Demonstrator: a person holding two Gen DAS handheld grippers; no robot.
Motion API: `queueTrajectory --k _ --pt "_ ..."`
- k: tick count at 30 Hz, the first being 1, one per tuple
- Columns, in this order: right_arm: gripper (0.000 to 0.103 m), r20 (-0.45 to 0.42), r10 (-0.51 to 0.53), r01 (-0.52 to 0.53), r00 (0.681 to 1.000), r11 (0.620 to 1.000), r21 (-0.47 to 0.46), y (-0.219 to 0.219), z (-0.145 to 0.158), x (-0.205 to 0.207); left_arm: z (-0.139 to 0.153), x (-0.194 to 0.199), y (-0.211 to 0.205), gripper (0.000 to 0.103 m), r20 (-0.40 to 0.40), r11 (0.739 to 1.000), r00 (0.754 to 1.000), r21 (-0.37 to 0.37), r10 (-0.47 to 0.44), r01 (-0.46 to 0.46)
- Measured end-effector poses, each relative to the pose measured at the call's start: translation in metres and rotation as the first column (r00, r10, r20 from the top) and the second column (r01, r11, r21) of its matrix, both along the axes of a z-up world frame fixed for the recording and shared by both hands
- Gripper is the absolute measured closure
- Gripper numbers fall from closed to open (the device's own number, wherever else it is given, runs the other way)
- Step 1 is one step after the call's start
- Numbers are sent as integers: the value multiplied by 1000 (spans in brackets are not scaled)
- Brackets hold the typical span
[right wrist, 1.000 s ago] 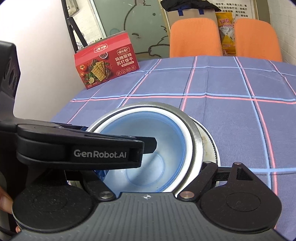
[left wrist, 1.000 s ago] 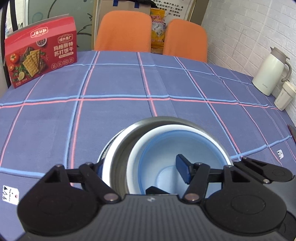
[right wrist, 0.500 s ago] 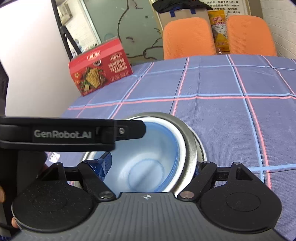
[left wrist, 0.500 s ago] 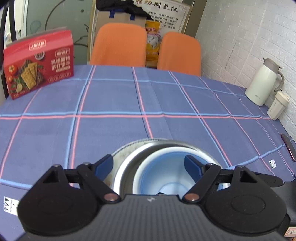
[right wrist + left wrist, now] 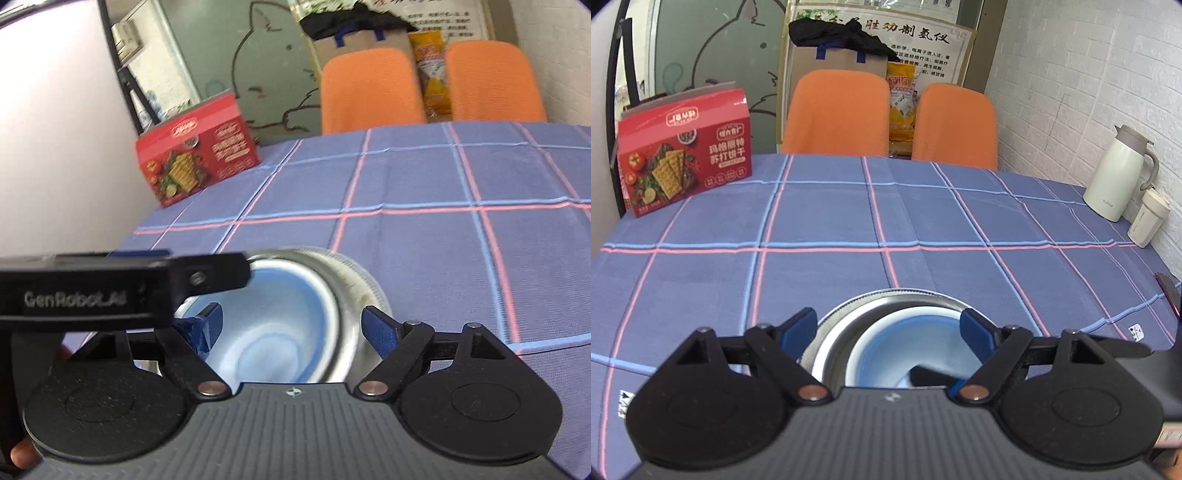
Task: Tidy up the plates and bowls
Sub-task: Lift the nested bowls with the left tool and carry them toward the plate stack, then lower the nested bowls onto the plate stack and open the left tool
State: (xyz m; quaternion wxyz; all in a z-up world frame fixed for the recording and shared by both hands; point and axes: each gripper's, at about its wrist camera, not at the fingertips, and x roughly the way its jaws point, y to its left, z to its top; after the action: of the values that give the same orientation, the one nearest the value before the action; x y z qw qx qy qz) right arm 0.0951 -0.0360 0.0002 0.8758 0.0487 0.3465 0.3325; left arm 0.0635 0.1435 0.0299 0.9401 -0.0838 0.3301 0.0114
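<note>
Where pads gape: blue bowl [image 5: 916, 350] below left hand-held gripper [image 5: 888, 326].

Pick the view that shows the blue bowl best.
Right wrist view: the blue bowl shows most of its inside and rim, nested in the metal bowl. The left wrist view catches only part of it behind the gripper body.

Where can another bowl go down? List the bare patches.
Bare cloth lies between the red box and the kettle, and from the stacked bowls to the chairs. It is crowded at the bowls, where both tools, left and right, hover.
</note>
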Motion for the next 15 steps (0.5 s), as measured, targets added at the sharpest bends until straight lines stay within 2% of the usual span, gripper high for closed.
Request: queueTrajectory --k 8,15 --pt "34 46 -86 87 995 996 -12 -36 6 -14 -3 -7 -12 20 1 1000 1000 12 -1 1" --pt "34 100 -167 170 981 985 -21 -64 10 -42 0 -36 -31 20 41 1000 999 -5 1 -1"
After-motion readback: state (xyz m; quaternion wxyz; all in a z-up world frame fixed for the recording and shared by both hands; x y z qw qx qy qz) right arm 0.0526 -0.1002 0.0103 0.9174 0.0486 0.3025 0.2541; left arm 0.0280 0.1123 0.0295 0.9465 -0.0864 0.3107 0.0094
